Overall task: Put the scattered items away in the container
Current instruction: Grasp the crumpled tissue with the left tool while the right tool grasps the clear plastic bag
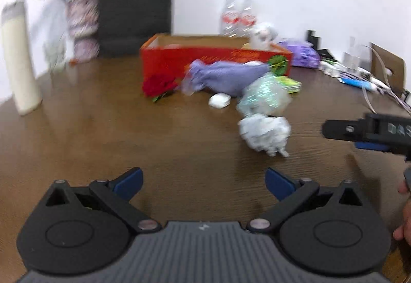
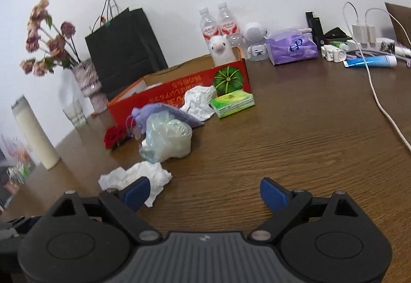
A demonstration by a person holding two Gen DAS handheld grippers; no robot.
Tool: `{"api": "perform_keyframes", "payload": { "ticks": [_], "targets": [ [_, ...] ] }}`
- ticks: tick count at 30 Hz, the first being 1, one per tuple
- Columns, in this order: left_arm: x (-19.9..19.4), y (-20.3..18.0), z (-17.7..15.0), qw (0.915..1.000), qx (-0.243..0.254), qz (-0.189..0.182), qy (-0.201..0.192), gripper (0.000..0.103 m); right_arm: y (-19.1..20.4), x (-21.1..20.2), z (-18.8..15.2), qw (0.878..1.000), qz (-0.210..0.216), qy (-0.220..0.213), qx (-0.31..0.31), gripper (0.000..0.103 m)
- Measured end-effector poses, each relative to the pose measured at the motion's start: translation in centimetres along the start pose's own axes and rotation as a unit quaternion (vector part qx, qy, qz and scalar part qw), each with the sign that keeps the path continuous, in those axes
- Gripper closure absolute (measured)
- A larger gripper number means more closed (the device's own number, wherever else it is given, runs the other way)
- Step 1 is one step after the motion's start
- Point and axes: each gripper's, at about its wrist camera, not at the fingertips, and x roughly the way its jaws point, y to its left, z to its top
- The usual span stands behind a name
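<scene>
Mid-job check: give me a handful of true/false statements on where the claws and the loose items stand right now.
1. Both claws are open and empty. True: left claw, right claw.
2. The crumpled white paper lies inside the red box. False: it lies on the table, near the right claw.
3. A white plush alpaca sits in the red box. True.
4. The green tissue pack is held by the left claw. False: it lies on the table beside the box.
5. The red rose lies on the table. True.

Bare table [image 2: 295, 129] lies right of the crumpled paper [image 2: 143, 176] and plastic wad [image 2: 167, 139] fronting the red box [image 2: 179, 95].
</scene>
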Motion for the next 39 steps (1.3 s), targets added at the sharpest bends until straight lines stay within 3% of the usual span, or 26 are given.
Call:
{"api": "perform_keyframes", "payload": {
  "ticks": [2, 6, 8, 13, 16, 20, 24, 26, 28, 30, 31, 33, 36, 39],
  "targets": [
    [-0.2, -1.0, 0.4, 0.9995, 0.024, -0.02, -0.01, 0.0, -0.3, 0.0, 0.0, 1.0, 0.012, -0.001, 0.006, 0.011],
    [1.5, -2.5, 1.9, 0.9978, 0.04, -0.051, 0.012, 0.001, -0.7, 0.2, 0.2, 1.0, 0.024, 0.002, 0.014, 0.011],
    [2.6, -2.9, 2.6, 0.9981, 0.029, -0.051, 0.021, 0.01, -1.0, 0.4, 0.4, 0.999, 0.024, 0.006, 0.027, 0.011],
    [4.7, -2.5, 3.4, 0.9974, 0.004, -0.058, 0.042, 0.064, -2.2, 0.4, 0.4, 0.998, 0.025, 0.007, 0.064, 0.011],
    [4.8, -1.6, 3.1, 0.9981, -0.008, -0.047, 0.039, 0.082, -2.0, 0.5, 0.4, 0.998, 0.019, 0.007, 0.061, 0.011],
    [3.3, 0.5, 2.9, 0.9986, -0.035, -0.027, 0.028, 0.092, -0.9, 1.5, 1.0, 0.999, 0.006, 0.02, 0.035, 0.011],
    [1.9, 2.7, 2.6, 0.9983, -0.053, -0.009, 0.021, 0.092, 2.2, 3.8, 2.8, 0.999, -0.005, 0.022, -0.041, 0.017],
    [1.8, 3.6, 2.5, 0.9979, -0.06, 0.001, 0.022, 0.085, 4.1, 5.1, 3.6, 0.996, 0.005, 0.021, -0.083, 0.021],
    [2.0, 4.1, 2.6, 0.9978, -0.059, -0.001, 0.028, 0.057, 5.7, 6.4, 4.1, 0.993, 0.01, 0.02, -0.118, 0.029],
    [1.9, 4.1, 2.8, 0.9981, -0.057, -0.009, 0.021, 0.045, 6.5, 7.9, 4.7, 0.991, 0.002, 0.033, -0.132, 0.051],
    [1.8, 4.0, 2.9, 0.9983, -0.053, -0.014, 0.018, 0.039, 6.5, 8.4, 4.8, 0.991, 0.002, 0.044, -0.129, 0.07],
    [2.4, 3.2, 3.4, 0.9987, -0.04, -0.027, 0.016, 0.023, 5.9, 8.6, 5.0, 0.992, 0.017, 0.054, -0.115, 0.077],
    [3.9, 1.9, 4.3, 0.9989, -0.026, -0.037, 0.015, 0.02, 5.0, 7.6, 4.5, 0.992, 0.011, 0.053, -0.11, 0.08],
    [5.8, 1.1, 5.0, 0.998, -0.026, -0.05, 0.03, 0.025, 3.5, 5.9, 4.0, 0.994, 0.002, 0.055, -0.097, 0.08]
  ]
}}
